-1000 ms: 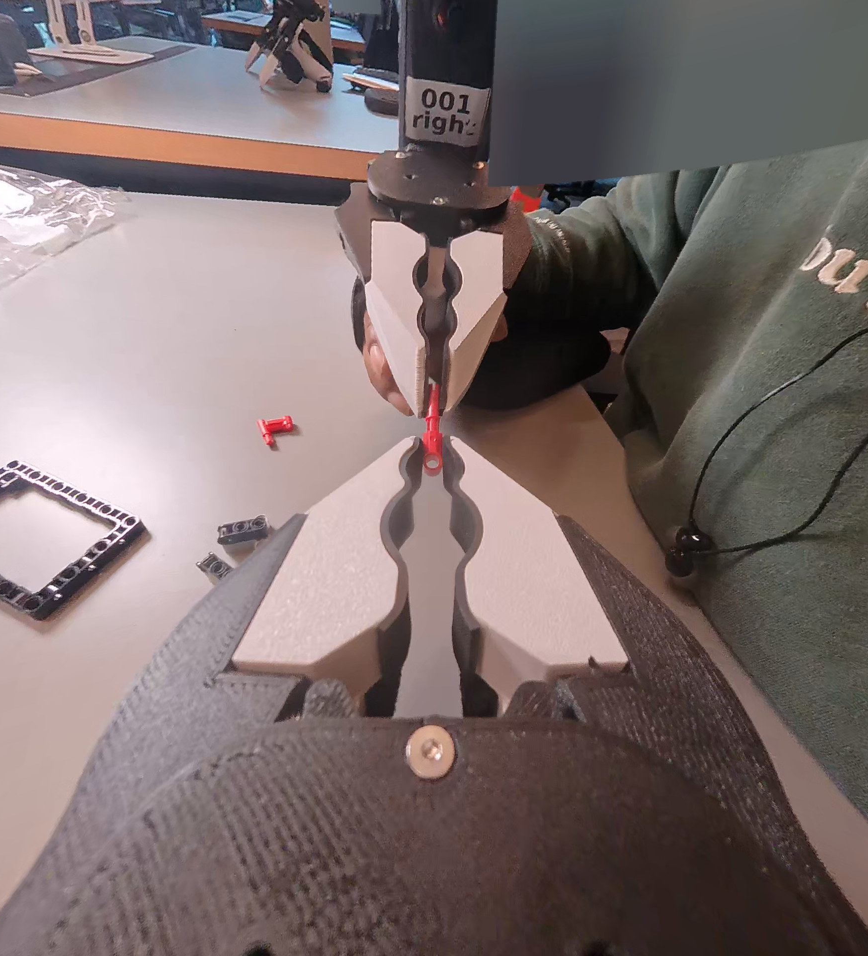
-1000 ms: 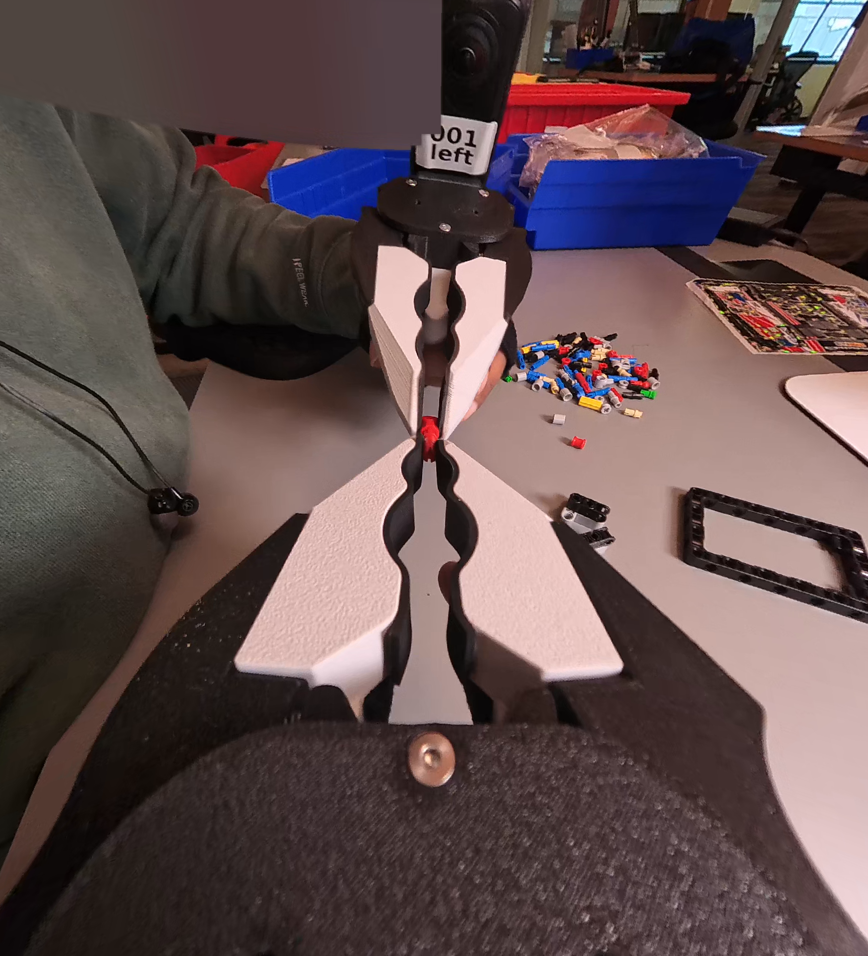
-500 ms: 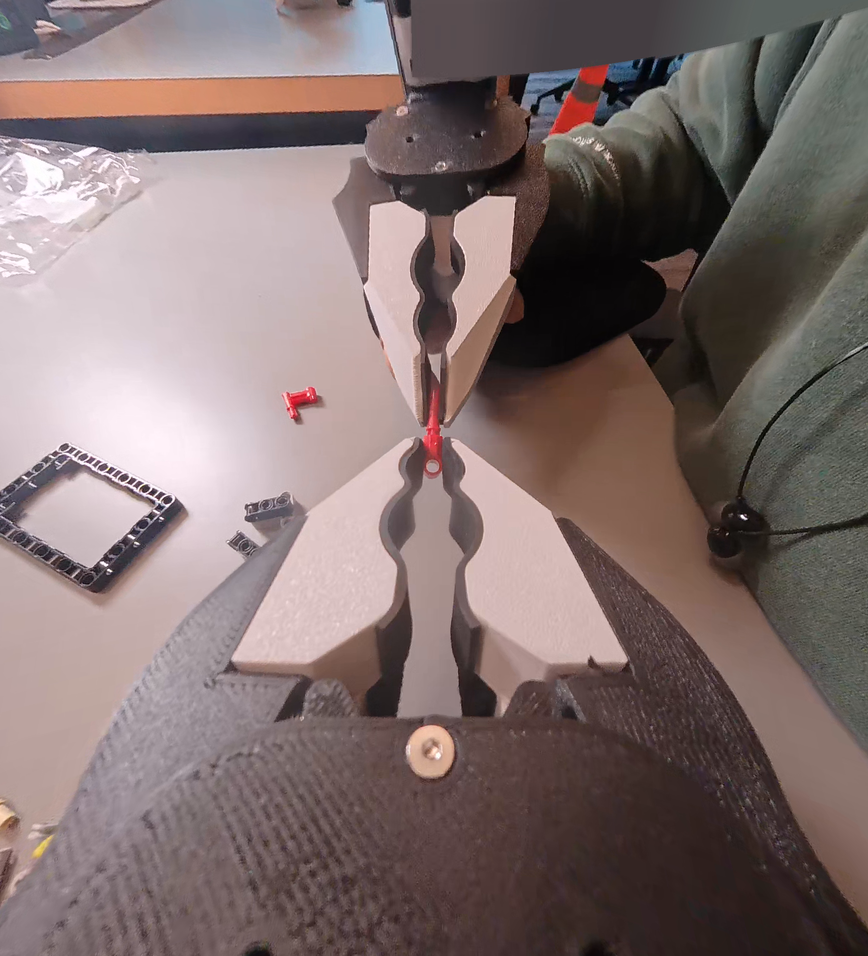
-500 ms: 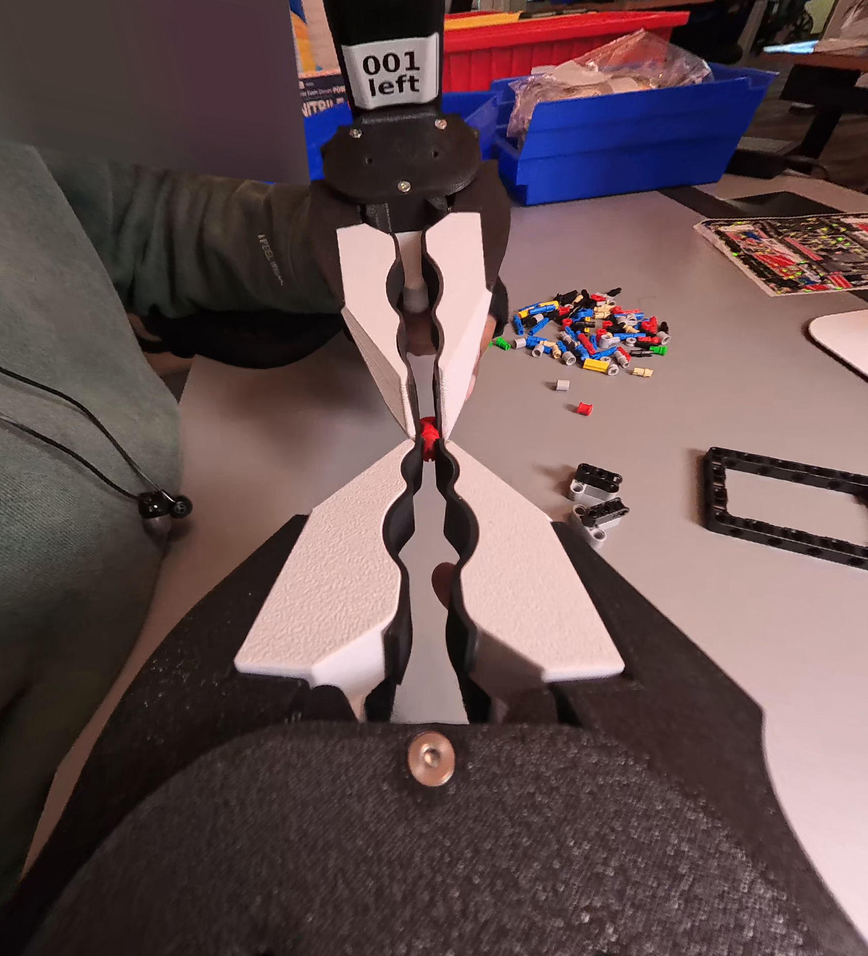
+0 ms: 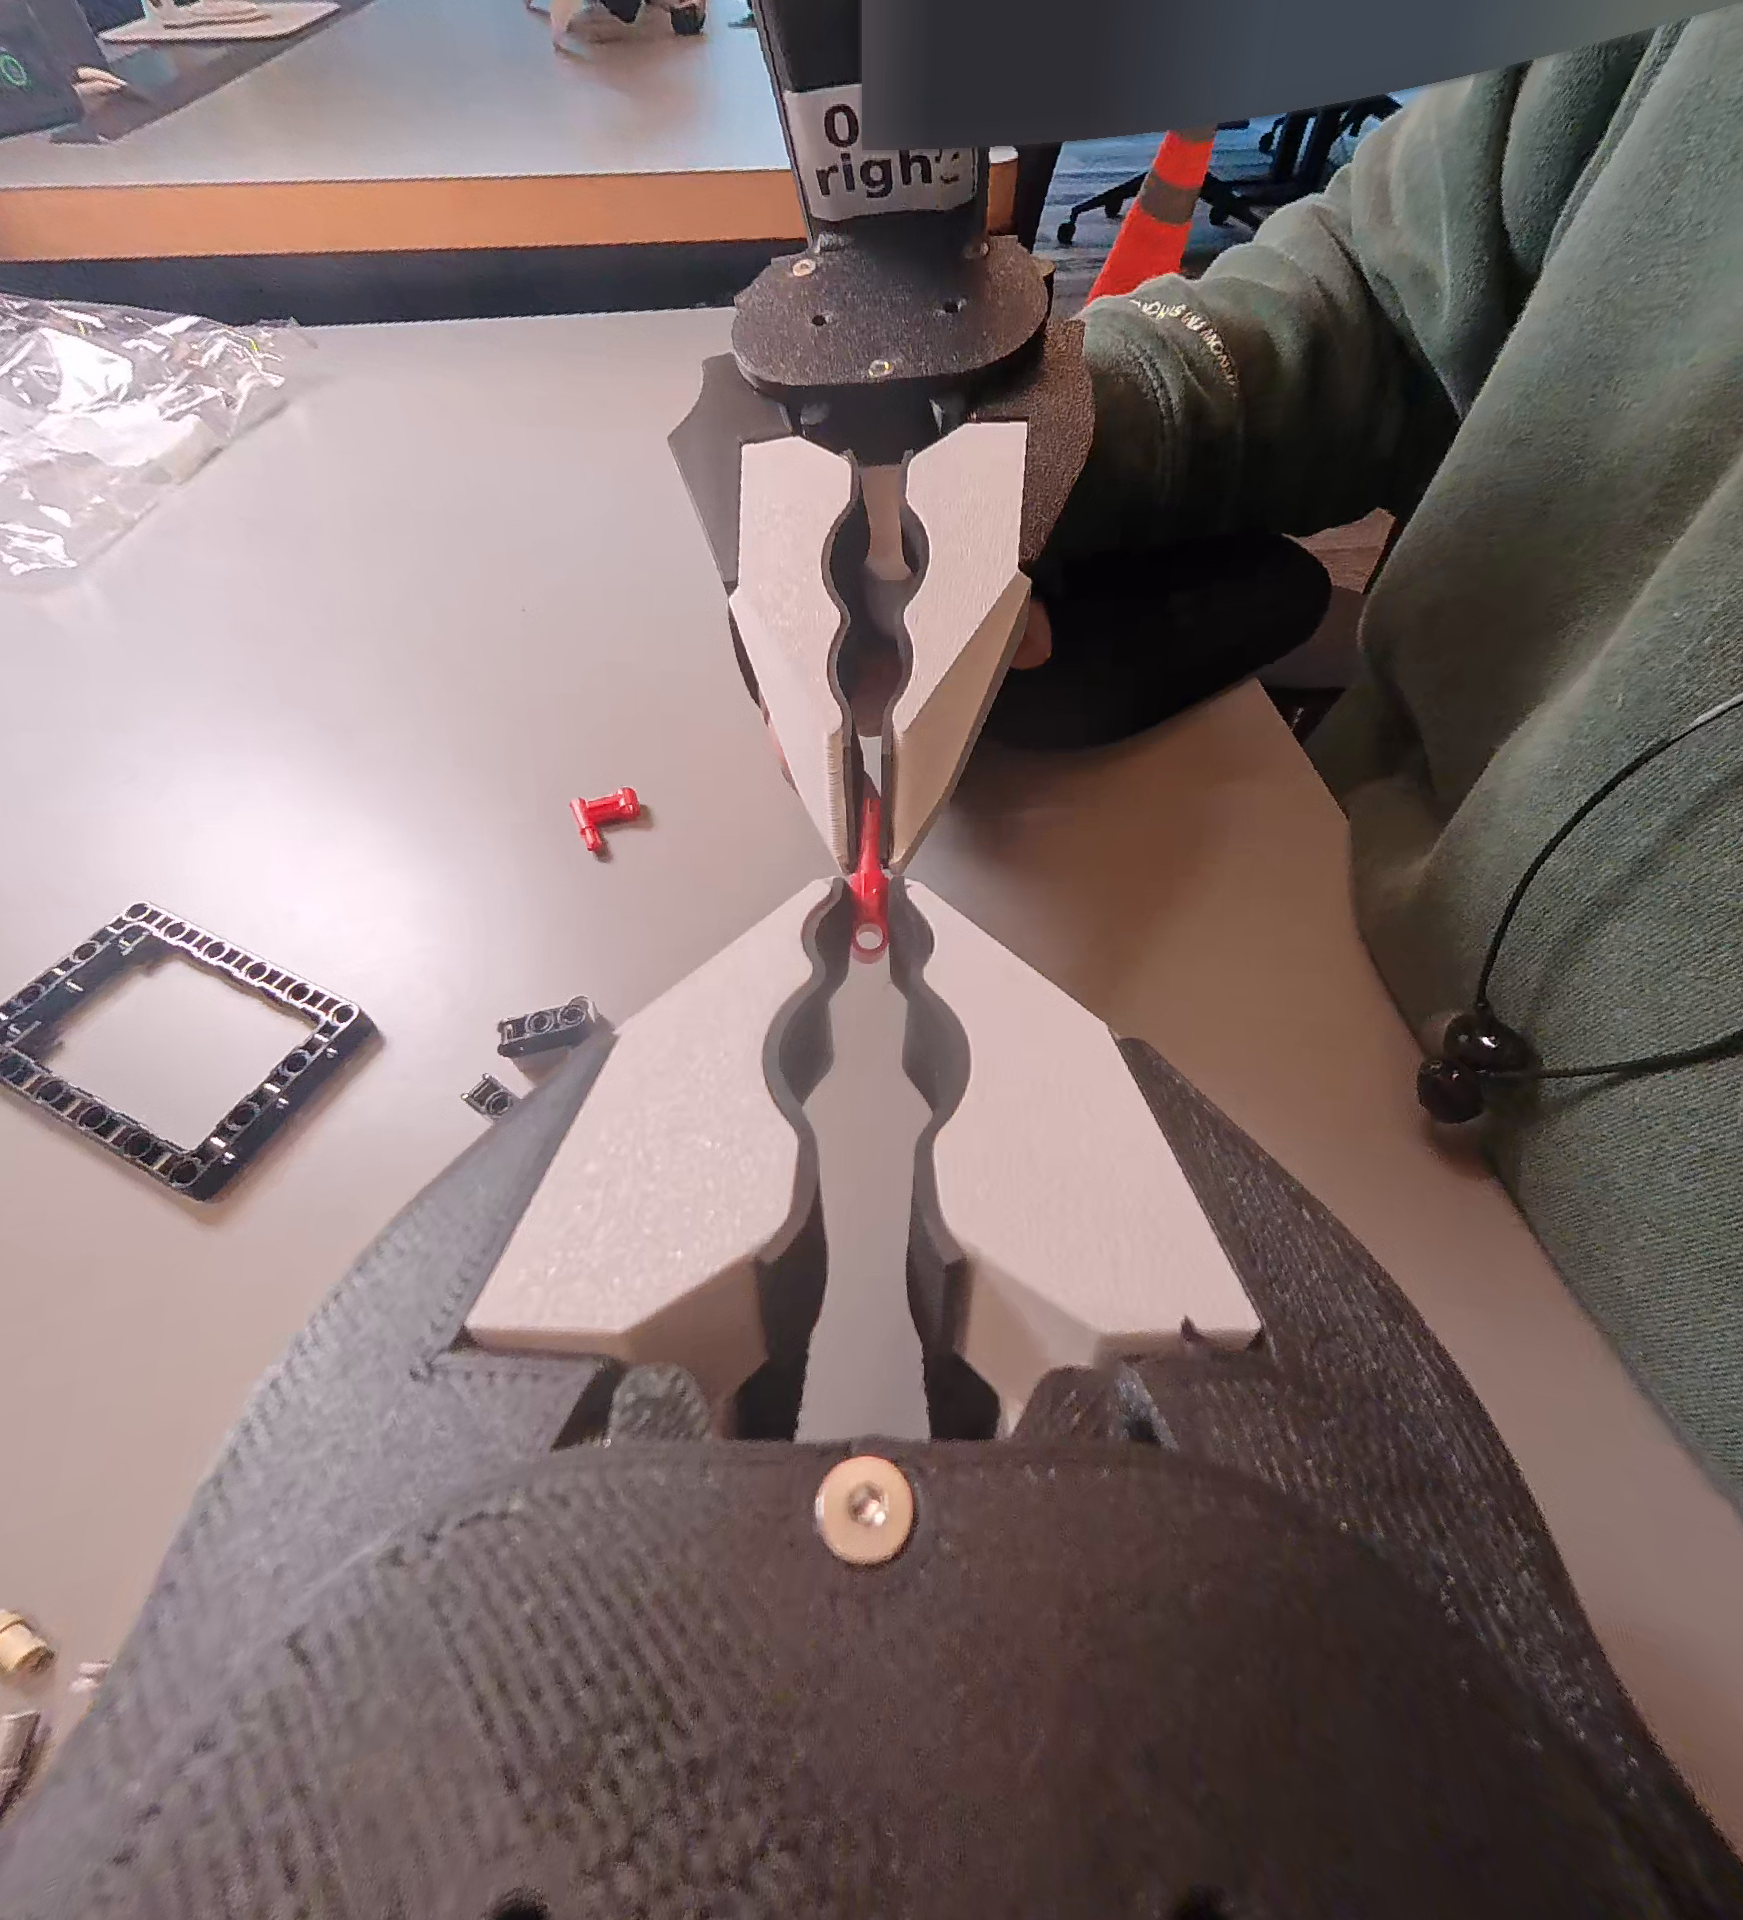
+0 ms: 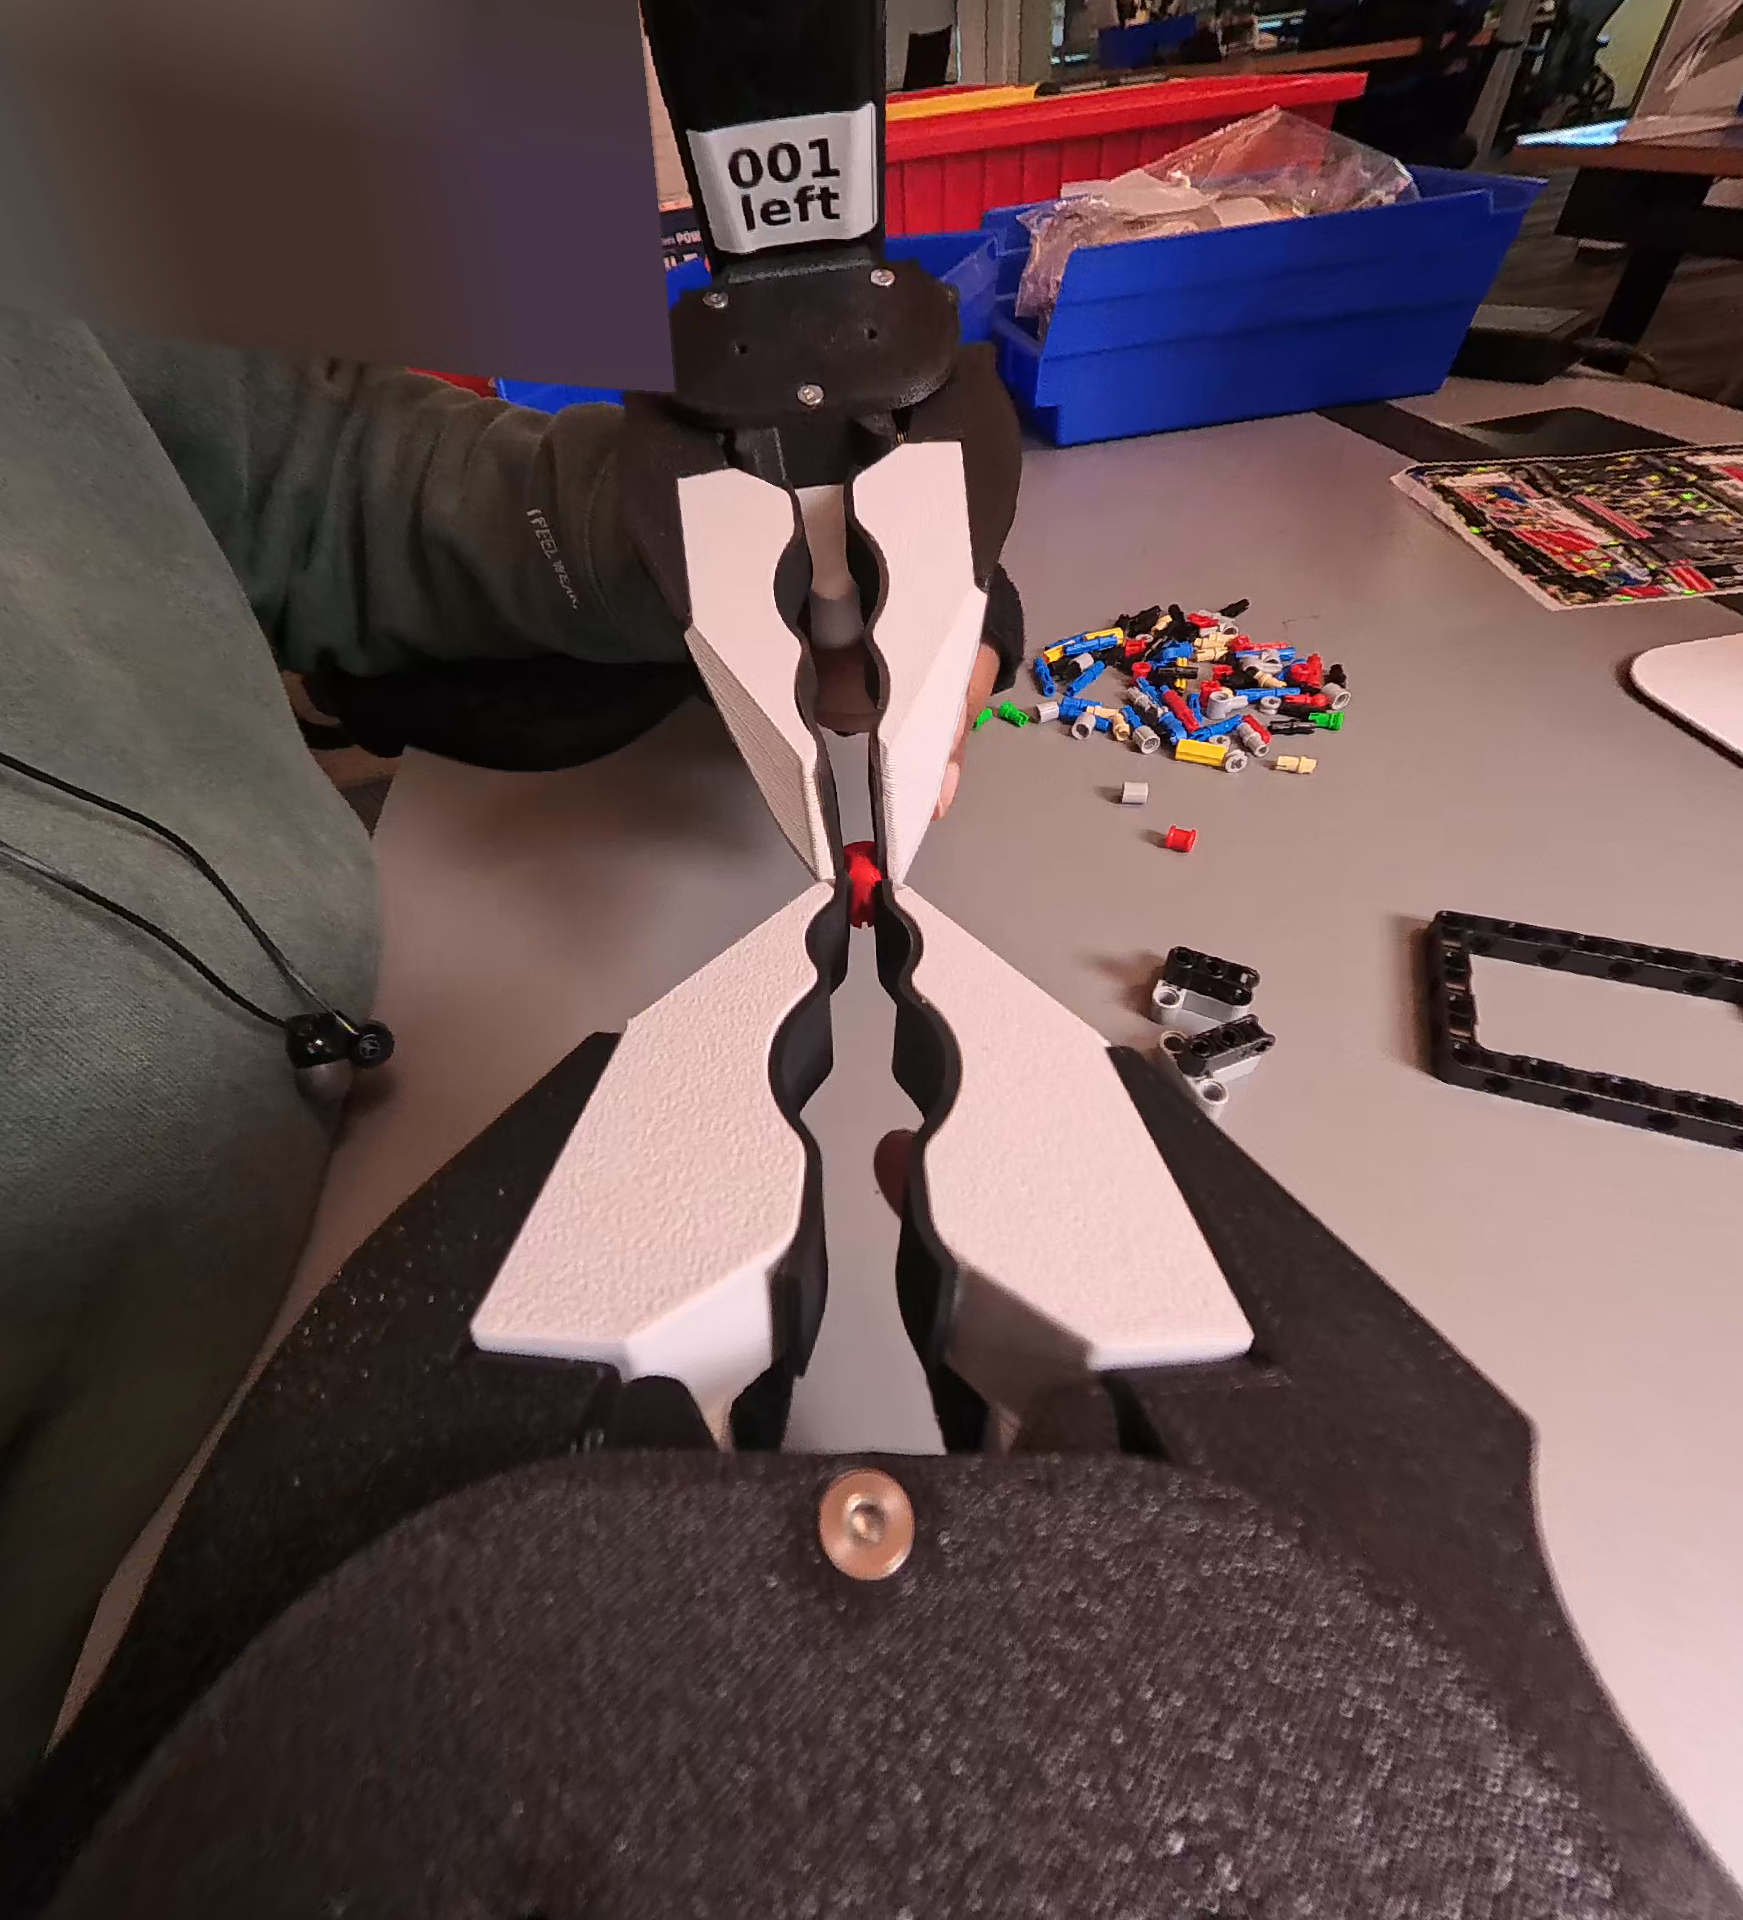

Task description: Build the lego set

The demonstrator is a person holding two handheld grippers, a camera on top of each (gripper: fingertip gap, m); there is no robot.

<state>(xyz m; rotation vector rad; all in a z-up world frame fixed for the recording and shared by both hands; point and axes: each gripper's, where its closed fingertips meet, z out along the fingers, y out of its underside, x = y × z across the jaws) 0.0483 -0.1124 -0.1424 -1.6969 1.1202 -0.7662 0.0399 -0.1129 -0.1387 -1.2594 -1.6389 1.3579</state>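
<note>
A small red lego piece [image 5: 867,914] is held above the table between the two grippers, which meet tip to tip. My left gripper [image 5: 862,899] is shut on its ring end. My right gripper [image 5: 867,836] comes from the far side and is shut on its thin stem. In the right wrist view the red piece [image 6: 859,883] shows as a small knob between my right gripper [image 6: 851,914] and my left gripper [image 6: 856,857]. I cannot tell whether it is one part or two joined parts. A black square frame [image 5: 166,1049] lies flat on the table and also shows in the right wrist view [image 6: 1625,1039].
A loose red connector [image 5: 605,810] and small black beams [image 5: 547,1023] lie on the table. A pile of small coloured parts [image 6: 1194,696], an instruction sheet [image 6: 1625,520] and blue bins [image 6: 1262,270] are farther off. A clear plastic bag [image 5: 46,416] is far left. The person's green sleeve [image 5: 1262,343] is close. The grippers are tip to tip, or close to it. Both grippers' tips are roughly 15 centimetres from the loose red connector [image 5: 605,810].
Both grippers stay shut and tip to tip on the red piece. They have shifted and tilted together a little, so the frame and loose parts sit differently in view.
</note>
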